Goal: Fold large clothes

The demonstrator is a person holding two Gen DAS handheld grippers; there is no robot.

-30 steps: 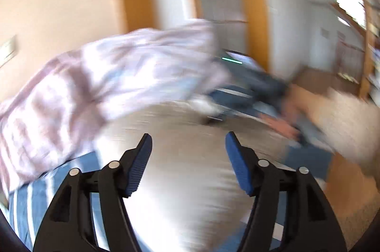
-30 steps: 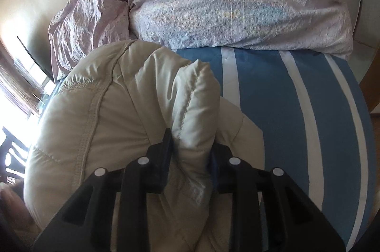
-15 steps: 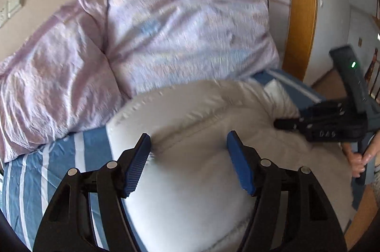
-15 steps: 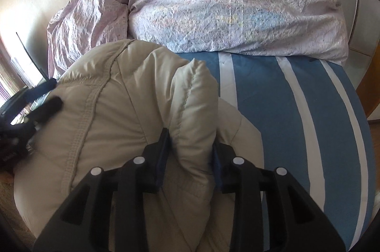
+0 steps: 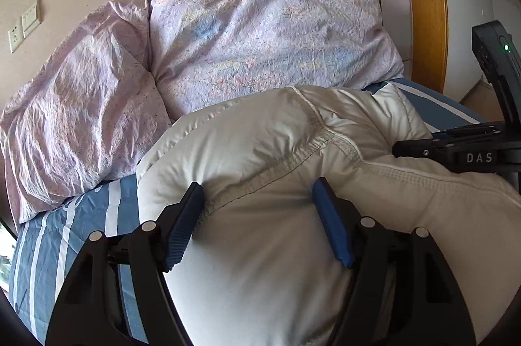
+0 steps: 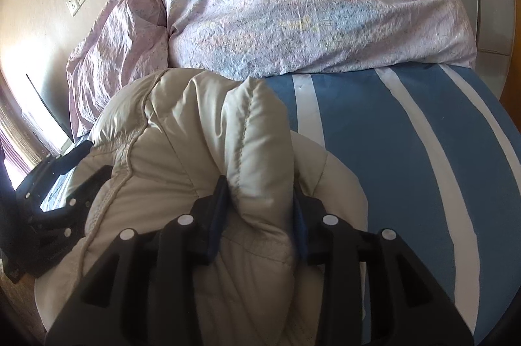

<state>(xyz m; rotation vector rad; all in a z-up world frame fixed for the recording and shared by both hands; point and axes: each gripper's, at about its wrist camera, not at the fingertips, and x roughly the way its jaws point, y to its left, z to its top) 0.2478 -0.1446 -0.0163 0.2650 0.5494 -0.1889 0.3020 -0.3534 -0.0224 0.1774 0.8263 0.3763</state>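
Observation:
A puffy cream down jacket point(image 5: 260, 150) lies bunched on a blue-and-white striped bed; it also shows in the right wrist view point(image 6: 169, 150). My left gripper point(image 5: 257, 193) is open, its blue pads set on either side of a seamed bulge of the jacket. My right gripper point(image 6: 260, 199) is shut on a thick fold of the jacket point(image 6: 257, 131). The right gripper's body shows at the right edge of the left wrist view point(image 5: 472, 153). The left gripper shows at the left edge of the right wrist view point(image 6: 55, 193).
Two lilac patterned pillows point(image 5: 260, 36) point(image 5: 81, 105) lie against the wall behind the jacket. The striped sheet point(image 6: 407, 150) stretches to the right of the jacket. Wooden door frames point(image 5: 426, 4) stand at the back right. A wall socket point(image 5: 22, 23) is at the left.
The left gripper swung from facing the room toward the pillows and came down onto the jacket, still open. The right gripper kept its hold on the fold and moved slightly forward.

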